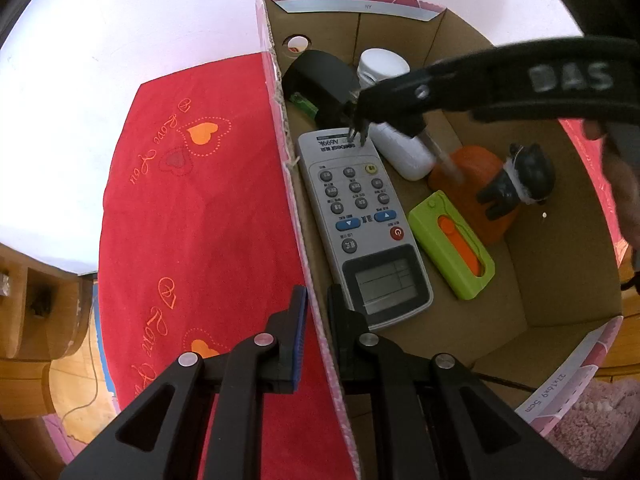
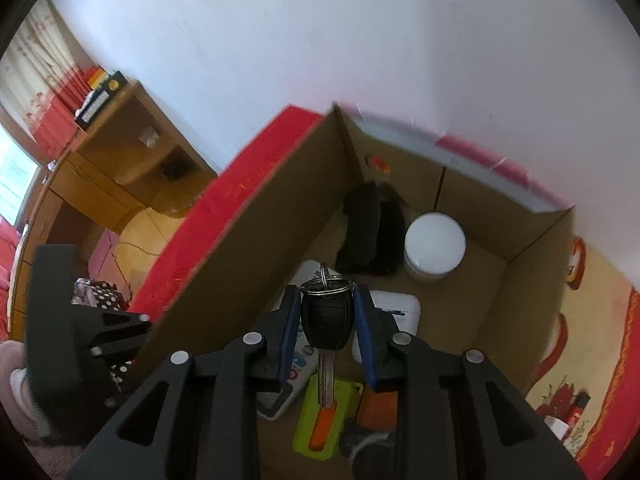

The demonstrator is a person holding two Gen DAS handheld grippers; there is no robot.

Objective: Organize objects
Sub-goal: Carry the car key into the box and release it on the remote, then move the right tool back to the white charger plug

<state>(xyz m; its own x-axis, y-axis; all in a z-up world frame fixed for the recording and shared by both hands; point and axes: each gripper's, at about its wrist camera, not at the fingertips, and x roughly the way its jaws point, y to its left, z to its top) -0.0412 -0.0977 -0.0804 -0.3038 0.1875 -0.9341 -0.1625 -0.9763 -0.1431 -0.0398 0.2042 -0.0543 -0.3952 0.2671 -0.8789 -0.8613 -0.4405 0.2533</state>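
My left gripper (image 1: 316, 320) clamps the near side wall of the cardboard box (image 1: 560, 184), one pad outside and one inside, steadying it. My right gripper (image 2: 327, 322) holds the car key (image 2: 327, 320) by its black fob, pads narrow against both sides, blade hanging down and key ring upward. The key hangs above the box interior, over the grey remote control (image 1: 362, 220) and the green case (image 1: 452, 244).

Step in hand, as I judge it: depositing the key in the box. The box already holds a white jar (image 2: 435, 246), a black pouch (image 2: 370, 236), a white case (image 1: 404, 150) and a dark figurine (image 1: 516, 180) (lying on something orange).

Next move calls for lowering toward bare cardboard floor, then widening the pads. The left clamp should hold meanwhile.
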